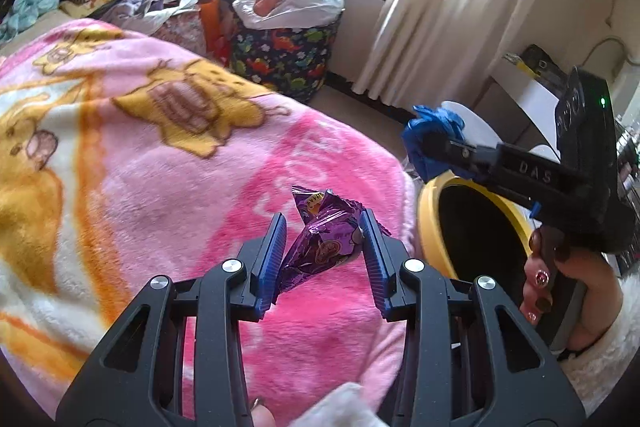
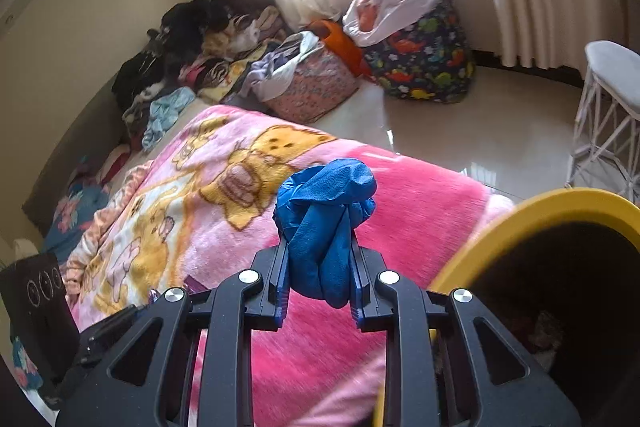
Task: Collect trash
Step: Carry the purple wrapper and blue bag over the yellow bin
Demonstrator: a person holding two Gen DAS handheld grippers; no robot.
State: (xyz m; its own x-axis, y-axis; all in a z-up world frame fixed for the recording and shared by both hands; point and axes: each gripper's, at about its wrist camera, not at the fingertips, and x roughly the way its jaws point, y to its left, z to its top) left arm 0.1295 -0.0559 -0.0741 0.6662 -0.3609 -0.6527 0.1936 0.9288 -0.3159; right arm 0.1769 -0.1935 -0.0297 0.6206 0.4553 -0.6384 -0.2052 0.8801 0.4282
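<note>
Blanket (image 1: 140,155), pink with cartoon bears, covers the bed beside a yellow-rimmed bin (image 1: 430,223), with laundry heaped under the curtained window. Left gripper (image 1: 325,247) fingers clamp a purple wrapper (image 1: 320,247) above the blanket; right gripper (image 2: 319,263) fingers pinch a crumpled blue glove (image 2: 326,215) near the bin.

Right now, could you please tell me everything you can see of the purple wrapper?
The purple wrapper is a small, shiny foil-like snack packet, crumpled and twisted, with a yellow label near its top and round printed figures on its side. It looks empty or nearly so. It stands tilted between the blue ribbed pads of the left gripper, which pinch it from both sides and hold it up above the pink blanket. The yellow bin is just to its right.
</note>
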